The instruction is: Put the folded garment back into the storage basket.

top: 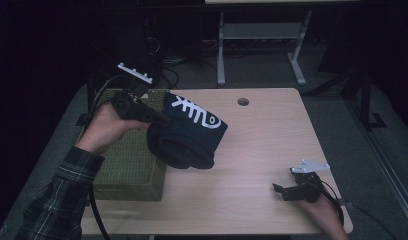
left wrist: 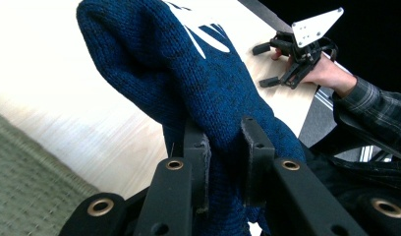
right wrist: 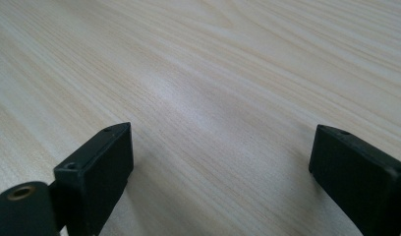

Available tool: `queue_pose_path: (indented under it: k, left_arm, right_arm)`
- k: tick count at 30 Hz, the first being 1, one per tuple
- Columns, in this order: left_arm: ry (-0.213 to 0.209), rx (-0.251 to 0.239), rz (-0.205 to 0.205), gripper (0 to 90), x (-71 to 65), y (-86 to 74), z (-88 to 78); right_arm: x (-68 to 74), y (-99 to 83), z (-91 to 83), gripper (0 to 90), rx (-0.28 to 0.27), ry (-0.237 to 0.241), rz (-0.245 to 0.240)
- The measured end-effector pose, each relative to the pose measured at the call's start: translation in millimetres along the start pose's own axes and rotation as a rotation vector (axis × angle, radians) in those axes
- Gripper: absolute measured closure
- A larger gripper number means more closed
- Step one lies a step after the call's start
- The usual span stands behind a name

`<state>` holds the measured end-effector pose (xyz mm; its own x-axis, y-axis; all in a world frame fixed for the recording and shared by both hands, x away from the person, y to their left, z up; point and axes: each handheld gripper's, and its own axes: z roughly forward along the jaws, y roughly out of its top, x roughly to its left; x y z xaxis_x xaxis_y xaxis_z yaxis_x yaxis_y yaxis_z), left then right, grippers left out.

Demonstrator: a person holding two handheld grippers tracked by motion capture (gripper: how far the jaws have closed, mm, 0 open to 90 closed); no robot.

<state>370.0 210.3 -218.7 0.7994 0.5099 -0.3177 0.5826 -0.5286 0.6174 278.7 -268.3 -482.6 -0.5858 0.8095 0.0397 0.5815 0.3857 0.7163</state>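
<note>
Knit item held aloft by left gripper, beside the basket

Item: dark blue knitted garment [top: 188,134], white pattern on its upper face, likely a hat or folded sweater; which one cannot be told. Position: lifted clear of the table [top: 252,150], hanging just right of the woven green basket [top: 129,165] and overlapping that basket's right rim in the high view. Long axis: runs from the basket's far right corner down toward the table's middle, with the bulk sagging at the lower end.

Holder: left gripper [left wrist: 227,147], jaws pinched narrow on a fold of the knit at its basket-side edge; fabric bulges on both sides of the jaws.

Second tool: right gripper [top: 287,192], jaws spread wide and holding nothing, resting low over bare table well right of the basket, near the table's front edge.

Governing relation: garment lies to the left of and beyond the right gripper, well apart; its free sagging end is the nearest part. Judged next need: the right gripper crossing toward that end.
</note>
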Motion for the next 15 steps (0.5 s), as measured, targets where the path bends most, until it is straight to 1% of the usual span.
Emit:
queue_pose_path:
  k: [3,5,7,9,10,15]
  left_arm:
    - [0.013,-0.006,-0.015,77.3,3.2,-3.7,-10.5]
    - [0.029,-0.013,-0.026,77.3,5.9,-7.0,-18.6]
    - [0.034,-0.015,-0.03,77.3,7.1,-8.2,-21.5]
    - [0.045,-0.023,-0.04,77.3,10.4,-12.0,-29.3]
    - [0.056,-0.035,-0.054,77.3,13.5,-16.0,-37.4]
    - [0.077,-0.056,-0.08,77.3,20.6,-26.6,-56.9]
  right_arm:
    - [0.0,0.0,0.0,9.2,0.0,0.0,0.001]
    - [0.0,0.0,0.0,9.2,0.0,-0.001,0.0]
    - [-0.1,0.0,0.0,9.2,-0.001,-0.001,0.0]
    - [-0.1,0.0,0.0,9.2,0.0,-0.001,0.0]
    - [-0.4,-0.1,0.1,9.2,-0.002,-0.001,-0.003]
    - [-0.4,-0.1,0.1,9.2,-0.001,-0.002,-0.001]
